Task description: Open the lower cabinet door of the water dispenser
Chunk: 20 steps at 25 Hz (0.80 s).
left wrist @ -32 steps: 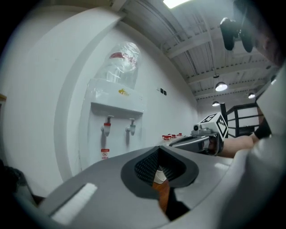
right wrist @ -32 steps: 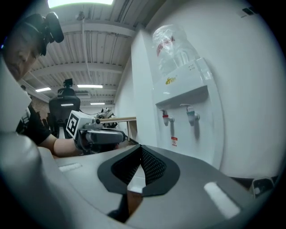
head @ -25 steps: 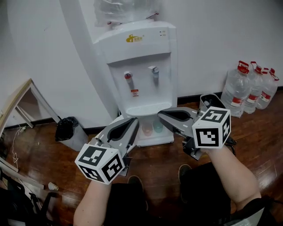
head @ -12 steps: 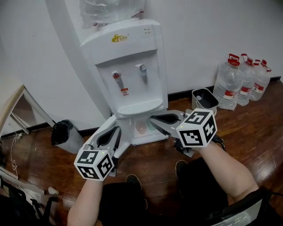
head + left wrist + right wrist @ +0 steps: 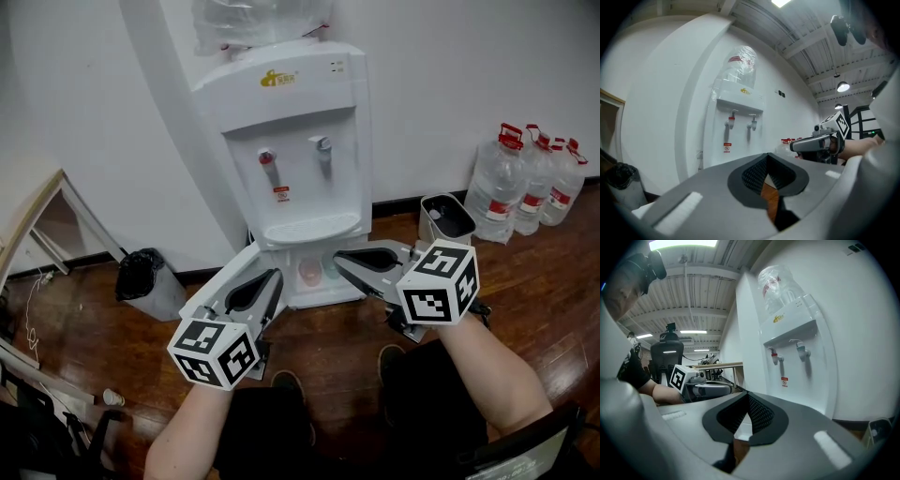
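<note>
Directly before water dispenser (image 5: 300,141), left claw (image 5: 272,277) and right claw (image 5: 339,256) closed, empty; black bag (image 5: 141,277) leftward, bottles (image 5: 539,178) rightward.

Head camera looks down; all views share the dispenser (image 5: 300,141).

Gold logo (image 5: 278,78) on water dispenser (image 5: 309,178), lettering unreadable

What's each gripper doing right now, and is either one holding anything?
Left gripper: closed, tips together, holding nothing.
Right gripper: closed, tips together, holding nothing.
</note>
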Each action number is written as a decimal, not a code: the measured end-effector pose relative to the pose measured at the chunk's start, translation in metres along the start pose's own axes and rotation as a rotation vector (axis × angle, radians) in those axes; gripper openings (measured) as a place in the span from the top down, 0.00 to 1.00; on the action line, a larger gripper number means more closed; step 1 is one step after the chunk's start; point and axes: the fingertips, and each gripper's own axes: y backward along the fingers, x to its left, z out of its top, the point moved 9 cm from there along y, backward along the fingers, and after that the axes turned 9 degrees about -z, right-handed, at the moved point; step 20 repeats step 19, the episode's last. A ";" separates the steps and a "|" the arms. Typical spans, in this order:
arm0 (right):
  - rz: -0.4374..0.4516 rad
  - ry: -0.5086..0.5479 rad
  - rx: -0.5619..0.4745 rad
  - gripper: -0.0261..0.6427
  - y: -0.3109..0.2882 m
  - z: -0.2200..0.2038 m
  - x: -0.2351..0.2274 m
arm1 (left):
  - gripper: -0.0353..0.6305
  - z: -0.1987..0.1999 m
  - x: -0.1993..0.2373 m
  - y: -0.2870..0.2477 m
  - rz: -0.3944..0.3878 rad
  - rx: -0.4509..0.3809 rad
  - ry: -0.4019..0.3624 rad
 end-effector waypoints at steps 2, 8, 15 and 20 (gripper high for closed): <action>-0.001 0.007 0.003 0.96 0.000 -0.001 -0.001 | 0.66 0.000 -0.001 -0.001 -0.006 0.001 -0.009; -0.009 0.007 0.007 0.96 0.003 -0.001 -0.003 | 0.66 0.001 -0.003 -0.003 -0.007 0.013 -0.019; -0.020 0.021 0.001 0.96 0.008 -0.002 -0.003 | 0.66 0.000 -0.006 -0.004 -0.011 0.024 -0.044; -0.024 0.020 -0.011 0.96 0.012 0.000 -0.005 | 0.66 -0.001 -0.006 -0.006 -0.013 0.032 -0.048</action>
